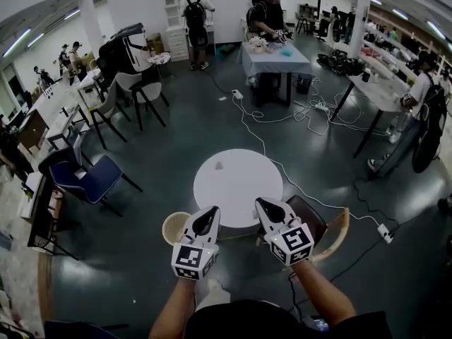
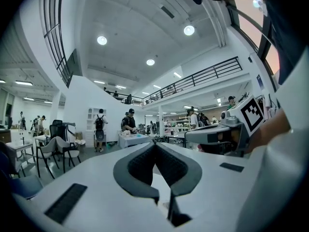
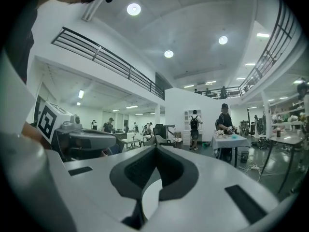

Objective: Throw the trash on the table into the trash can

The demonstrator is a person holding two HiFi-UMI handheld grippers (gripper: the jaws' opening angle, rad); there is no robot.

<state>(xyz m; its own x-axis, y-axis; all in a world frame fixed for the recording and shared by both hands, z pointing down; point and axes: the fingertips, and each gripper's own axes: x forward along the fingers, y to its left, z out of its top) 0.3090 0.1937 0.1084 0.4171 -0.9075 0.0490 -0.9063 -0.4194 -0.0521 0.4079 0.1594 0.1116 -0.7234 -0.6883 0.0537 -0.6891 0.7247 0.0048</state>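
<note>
A round white table (image 1: 238,186) stands in front of me in the head view. One small grey scrap (image 1: 218,165) lies on its far left part. A beige trash can (image 1: 174,227) sits on the floor at the table's near left. My left gripper (image 1: 210,215) hovers right beside the can, at the table's near edge. My right gripper (image 1: 263,205) is held over the near right edge. Both point level into the room. In their own views the left gripper's (image 2: 155,145) and the right gripper's (image 3: 155,148) jaws meet at the tips with nothing between them.
A wooden chair (image 1: 332,232) stands just right of the table, a blue chair (image 1: 92,179) farther left. White cables (image 1: 296,111) run over the dark floor to a power strip (image 1: 385,233). At the back, people stand by a cloth-covered table (image 1: 275,58).
</note>
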